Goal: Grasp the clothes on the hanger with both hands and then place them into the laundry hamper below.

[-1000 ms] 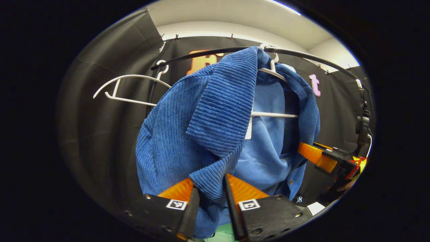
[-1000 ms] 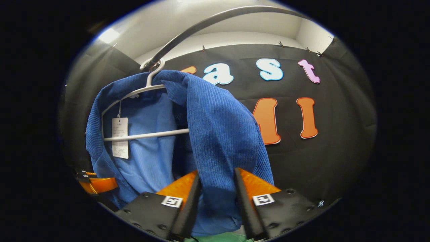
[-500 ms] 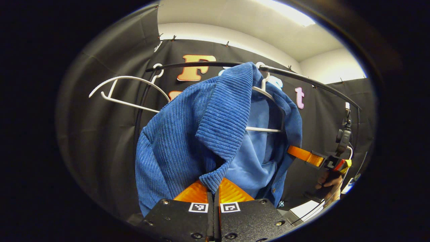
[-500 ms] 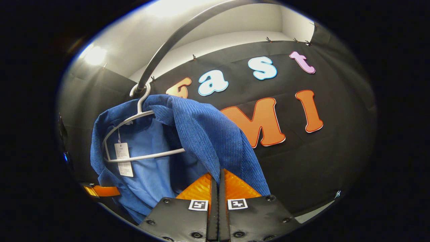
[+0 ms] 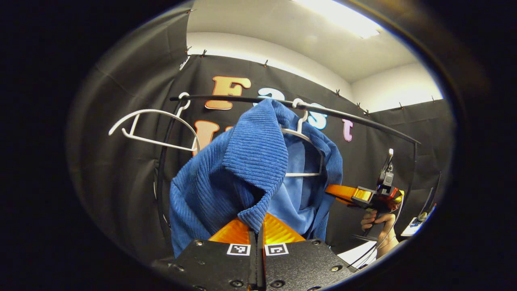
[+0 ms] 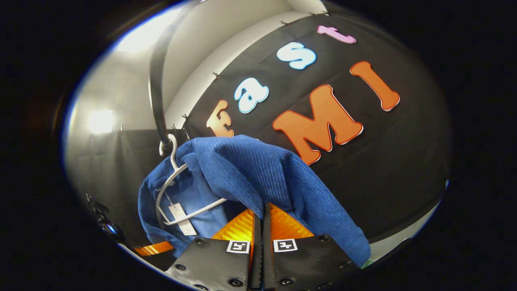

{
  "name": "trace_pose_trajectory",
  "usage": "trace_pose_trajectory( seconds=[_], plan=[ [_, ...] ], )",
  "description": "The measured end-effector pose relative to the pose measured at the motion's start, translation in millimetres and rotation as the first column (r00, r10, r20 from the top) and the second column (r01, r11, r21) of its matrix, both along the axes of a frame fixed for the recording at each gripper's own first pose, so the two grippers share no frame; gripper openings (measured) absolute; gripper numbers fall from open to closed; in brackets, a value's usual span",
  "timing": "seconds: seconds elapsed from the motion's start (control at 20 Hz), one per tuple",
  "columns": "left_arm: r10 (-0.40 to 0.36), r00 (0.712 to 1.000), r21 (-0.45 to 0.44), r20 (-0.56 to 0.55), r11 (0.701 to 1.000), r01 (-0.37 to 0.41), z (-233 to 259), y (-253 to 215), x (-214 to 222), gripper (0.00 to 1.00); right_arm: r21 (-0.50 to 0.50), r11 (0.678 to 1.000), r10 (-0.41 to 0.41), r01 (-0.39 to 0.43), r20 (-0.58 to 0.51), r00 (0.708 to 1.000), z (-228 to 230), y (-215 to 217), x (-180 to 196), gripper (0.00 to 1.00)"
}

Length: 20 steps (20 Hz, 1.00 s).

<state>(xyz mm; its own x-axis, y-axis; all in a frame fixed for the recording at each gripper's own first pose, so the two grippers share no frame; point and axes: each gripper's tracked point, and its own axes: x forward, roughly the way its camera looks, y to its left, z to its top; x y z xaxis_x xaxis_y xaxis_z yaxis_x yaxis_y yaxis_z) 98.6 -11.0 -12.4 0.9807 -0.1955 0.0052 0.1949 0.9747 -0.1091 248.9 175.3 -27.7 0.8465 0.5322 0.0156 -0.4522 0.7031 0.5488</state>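
Observation:
A blue corduroy jacket (image 5: pixel 242 169) hangs on a white hanger (image 5: pixel 301 133) from a black rail (image 5: pixel 363 123). My left gripper (image 5: pixel 257 221) is shut on the jacket's front edge just below the collar flap. In the right gripper view the jacket (image 6: pixel 258 173) drapes over the same hanger (image 6: pixel 171 190), and my right gripper (image 6: pixel 262 211) is shut on its other front edge. The right gripper (image 5: pixel 343 193) also shows in the left gripper view, reaching into the cloth from the right, with a hand (image 5: pixel 379 226) holding it. The left gripper (image 6: pixel 155 248) appears low on the left in the right gripper view.
An empty white hanger (image 5: pixel 153 125) hangs on the rail left of the jacket. The rail (image 6: pixel 157 97) curves overhead and down a post (image 5: pixel 161 169) on the left. A white surface (image 5: pixel 357 254) lies low on the right. The black cloth wall stands close behind.
Both grippers went from open around the jacket's front edges to shut on them. They have since drawn back from the rail, and the right gripper view has tilted.

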Motion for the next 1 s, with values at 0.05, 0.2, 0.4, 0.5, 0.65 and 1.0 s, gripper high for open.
trace_pose_trajectory(
  seconds=[0.05,0.2,0.4,0.5,0.65,1.0],
  plan=[
    [0.008,1.000,0.000,0.013,1.000,-0.008,6,5,-4,0.00,0.034,0.999,0.014,-0.014,-0.011,1.000,4,-2,0,0.08],
    [0.032,0.998,-0.017,0.048,0.999,-0.032,27,22,-16,0.00,0.091,0.995,0.042,-0.041,-0.014,0.999,16,-7,1,0.08],
    [0.074,0.994,-0.018,0.081,0.997,-0.073,48,49,-29,0.00,0.168,0.984,0.071,-0.064,-0.035,0.997,30,-11,6,0.08],
    [0.103,0.989,-0.003,0.103,0.995,-0.103,57,66,-33,0.00,0.225,0.972,0.085,-0.072,-0.049,0.995,35,-18,6,0.08],
    [0.141,0.981,0.001,0.130,0.990,-0.142,71,86,-41,0.00,0.315,0.946,0.098,-0.082,-0.035,0.995,50,-28,13,0.08],
    [0.196,0.964,0.047,0.182,0.977,-0.207,99,112,-42,0.00,0.335,0.942,0.036,-0.014,-0.062,0.997,52,-54,34,0.07]
  ],
)
